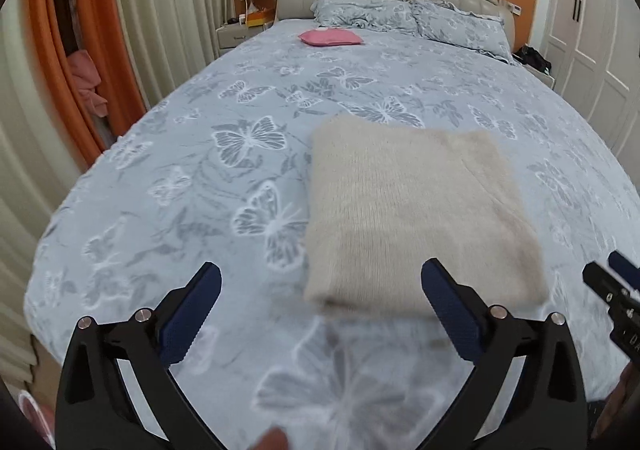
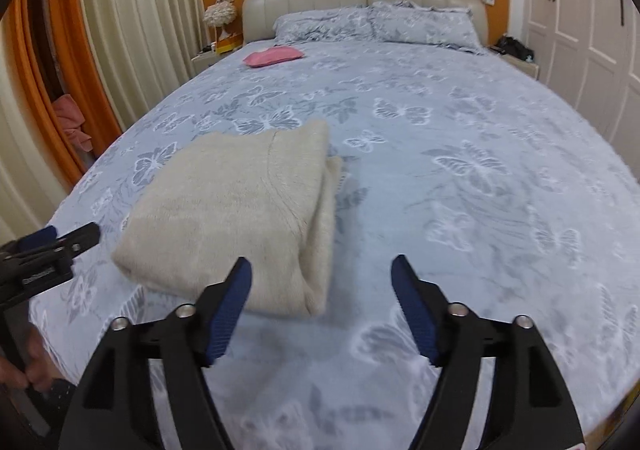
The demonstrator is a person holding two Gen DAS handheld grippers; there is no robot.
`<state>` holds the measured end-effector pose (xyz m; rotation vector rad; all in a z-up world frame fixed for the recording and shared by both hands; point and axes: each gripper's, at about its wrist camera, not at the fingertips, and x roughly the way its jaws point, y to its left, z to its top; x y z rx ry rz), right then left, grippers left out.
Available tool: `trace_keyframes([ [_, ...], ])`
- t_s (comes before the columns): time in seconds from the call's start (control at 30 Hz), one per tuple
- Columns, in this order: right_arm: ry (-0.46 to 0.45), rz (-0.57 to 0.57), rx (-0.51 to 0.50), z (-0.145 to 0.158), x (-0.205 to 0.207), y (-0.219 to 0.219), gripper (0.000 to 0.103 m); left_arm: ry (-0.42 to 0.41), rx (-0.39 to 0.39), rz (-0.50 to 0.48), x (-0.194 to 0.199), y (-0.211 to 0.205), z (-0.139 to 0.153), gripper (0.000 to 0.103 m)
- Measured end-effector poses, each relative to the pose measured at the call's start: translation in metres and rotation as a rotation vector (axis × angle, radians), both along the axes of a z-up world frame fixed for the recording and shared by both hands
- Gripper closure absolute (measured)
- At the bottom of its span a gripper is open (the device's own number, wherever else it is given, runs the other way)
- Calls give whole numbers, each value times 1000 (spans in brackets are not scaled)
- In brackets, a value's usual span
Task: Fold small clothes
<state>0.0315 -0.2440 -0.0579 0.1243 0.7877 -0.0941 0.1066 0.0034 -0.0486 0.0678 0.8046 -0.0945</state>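
A cream fuzzy knit garment (image 1: 416,209) lies folded into a thick rectangle on the bed's butterfly cover; it also shows in the right wrist view (image 2: 236,217). My left gripper (image 1: 320,270) is open and empty, just short of the garment's near left corner. My right gripper (image 2: 322,266) is open and empty, just off the garment's near right corner. The right gripper's tips show at the far right of the left wrist view (image 1: 608,270). The left gripper's tips show at the left of the right wrist view (image 2: 72,234).
The bed (image 1: 200,153) has a blue-grey butterfly cover, two pillows (image 1: 400,13) and a small pink cushion (image 1: 330,37) near the headboard. Curtains (image 1: 168,9) hang on the left. White wardrobe doors (image 1: 592,29) stand on the right. Nightstands flank the headboard.
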Motion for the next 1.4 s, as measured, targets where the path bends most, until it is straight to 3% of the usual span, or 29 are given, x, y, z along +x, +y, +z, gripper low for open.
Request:
trace_keyframes([
  [0.1,16,-18,24,4,-13,0,23,-3,11,2,-19,2,5,5],
  [0.17,24,-30,45,3,-19,3,19,-10,-18,2,-31,4,5,5],
  [0.3,38,-12,-9,2,-25,15,18,51,-89,38,-45,10,-12,5],
  [0.37,42,-4,-24,2,-25,19,18,34,-123,37,-50,12,-12,5],
  [0.8,52,-20,2,0,-28,14,18,22,-113,81,-52,21,-13,5],
  [1.4,40,-9,-35,1,-33,23,18,19,-40,42,-56,7,-14,5],
])
